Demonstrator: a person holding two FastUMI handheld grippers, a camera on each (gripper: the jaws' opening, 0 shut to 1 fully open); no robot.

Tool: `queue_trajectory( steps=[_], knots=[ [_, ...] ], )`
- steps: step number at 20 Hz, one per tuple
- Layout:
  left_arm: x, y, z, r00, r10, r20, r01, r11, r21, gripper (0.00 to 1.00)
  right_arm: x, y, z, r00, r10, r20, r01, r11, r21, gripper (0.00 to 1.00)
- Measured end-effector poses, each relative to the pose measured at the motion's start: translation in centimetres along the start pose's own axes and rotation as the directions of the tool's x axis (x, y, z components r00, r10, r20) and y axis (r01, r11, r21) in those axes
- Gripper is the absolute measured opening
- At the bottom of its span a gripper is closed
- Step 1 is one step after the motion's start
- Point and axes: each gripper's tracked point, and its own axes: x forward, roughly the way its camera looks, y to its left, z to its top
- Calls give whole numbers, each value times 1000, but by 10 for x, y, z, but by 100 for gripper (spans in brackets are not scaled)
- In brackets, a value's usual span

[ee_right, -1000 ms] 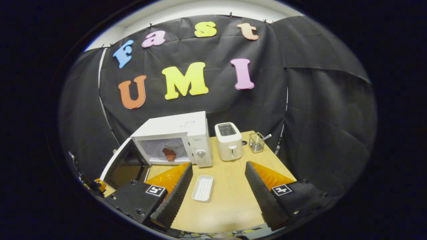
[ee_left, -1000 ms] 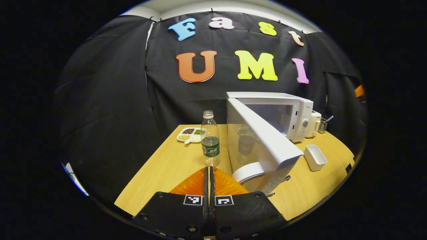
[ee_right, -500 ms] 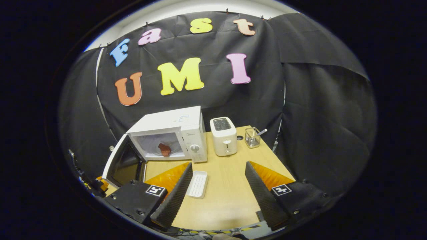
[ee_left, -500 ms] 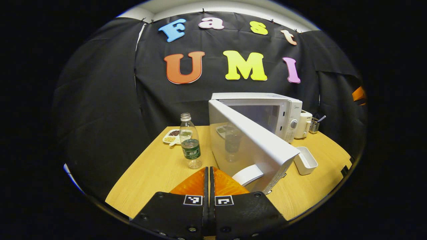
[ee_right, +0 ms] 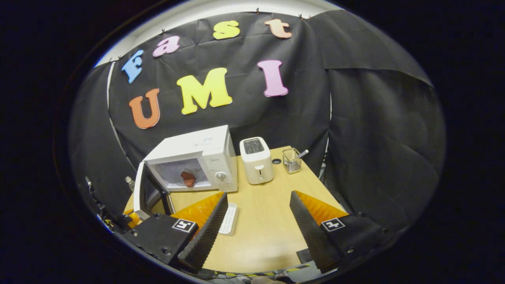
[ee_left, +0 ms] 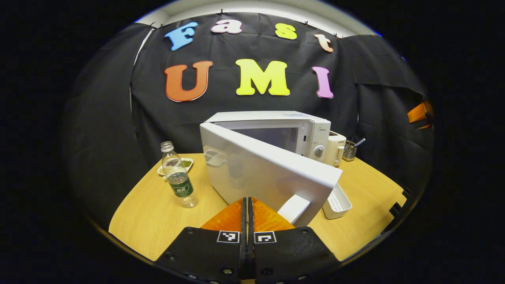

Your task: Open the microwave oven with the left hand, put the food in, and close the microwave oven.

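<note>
While the microwave oven point(ee_left: 276, 130) stands on the wooden table point(ee_left: 158, 213) with its door point(ee_left: 260, 173) swung partly open, the left gripper point(ee_left: 247, 205) sits with its fingers pressed together just before the door's outer face; contact is hard to judge. Through the right gripper view, the food point(ee_right: 187, 178), a reddish lump, lies inside the cavity at about ten o'clock from the right gripper point(ee_right: 256, 221), whose fingers are spread wide with nothing between them. A white tray point(ee_right: 229, 219) lies just beside its left finger.
</note>
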Motion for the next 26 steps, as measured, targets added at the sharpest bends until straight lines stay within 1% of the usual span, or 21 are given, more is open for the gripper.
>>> queue_trajectory(
  steps=[4, 11, 13, 19, 26],
  knots=[
    [24, -31, 11, 998, -54, 9, 54, 998, 19, 0, 1, -20, 0, 1000, -24, -1, 24, 999, 22, 100],
    [66, -73, 28, 993, -113, 21, 112, 993, 29, 0, 9, -49, 7, 998, -65, -10, 65, 997, 43, 100],
    [80, -82, 30, 992, -124, 16, 124, 992, 32, 0, 13, -53, 10, 998, -66, -14, 66, 997, 51, 100],
    [127, -105, 38, 989, -144, 10, 144, 989, 36, 0, 25, -68, 18, 997, -77, -19, 77, 996, 50, 100],
    [188, -122, 53, 990, -140, 9, 140, 990, 23, 0, 35, -88, 19, 994, -106, -39, 108, 994, 33, 100]
  ],
)
